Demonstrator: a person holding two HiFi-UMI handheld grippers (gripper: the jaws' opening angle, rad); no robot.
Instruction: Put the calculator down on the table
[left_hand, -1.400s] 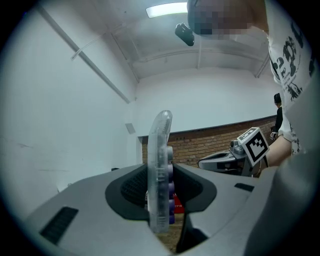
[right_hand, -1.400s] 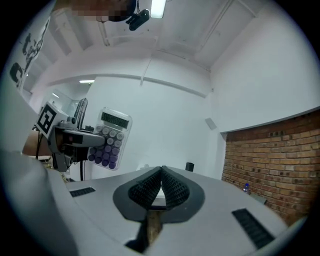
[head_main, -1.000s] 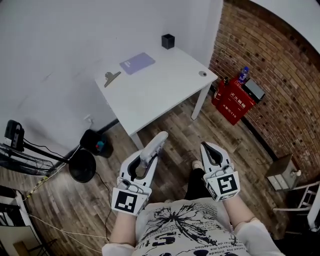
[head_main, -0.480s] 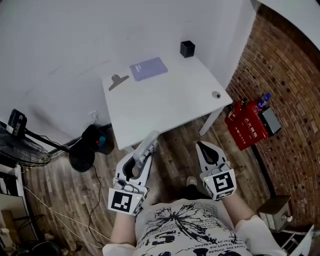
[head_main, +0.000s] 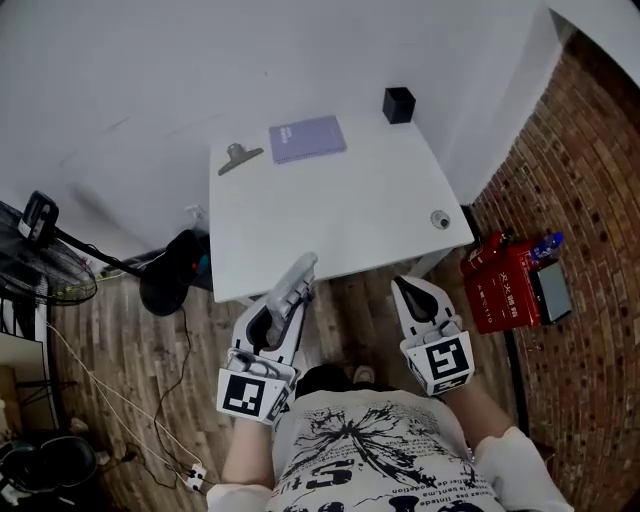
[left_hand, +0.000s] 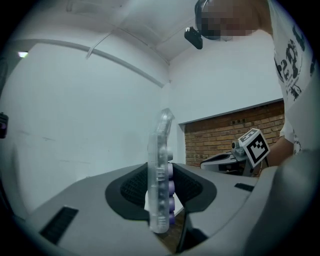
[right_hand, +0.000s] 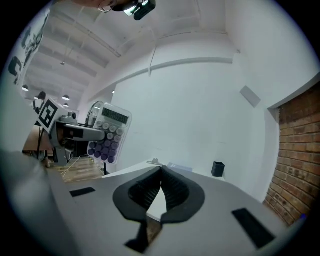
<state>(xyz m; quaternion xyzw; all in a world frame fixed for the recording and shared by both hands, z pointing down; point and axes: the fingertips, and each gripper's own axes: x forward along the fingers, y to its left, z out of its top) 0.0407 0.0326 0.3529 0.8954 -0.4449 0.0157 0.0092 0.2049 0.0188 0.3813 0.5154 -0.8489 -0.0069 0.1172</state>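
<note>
A clear-cased calculator (head_main: 294, 283) with purple and white keys stands on edge in my left gripper (head_main: 284, 304), which is shut on its lower end; the upper end sticks out toward the table. In the left gripper view the calculator (left_hand: 160, 145) rises edge-on between the dark pads. From the right gripper view its key face (right_hand: 109, 135) shows at the left. The white table (head_main: 340, 215) lies just ahead of both grippers, its front edge over their tips. My right gripper (head_main: 408, 290) is shut with nothing in it, its pads meeting at the tip (right_hand: 161, 171).
On the table's far side lie a purple notebook (head_main: 307, 138), a binder clip (head_main: 238, 158) and a black cube-shaped holder (head_main: 398, 104); a small round thing (head_main: 440, 219) sits near the right edge. A red box (head_main: 505, 285) stands right of the table, a fan (head_main: 45, 270) to the left.
The table has swung from the upper right to straight ahead and lies closer to both grippers. The calculator stays in the left gripper; the right stays shut.
</note>
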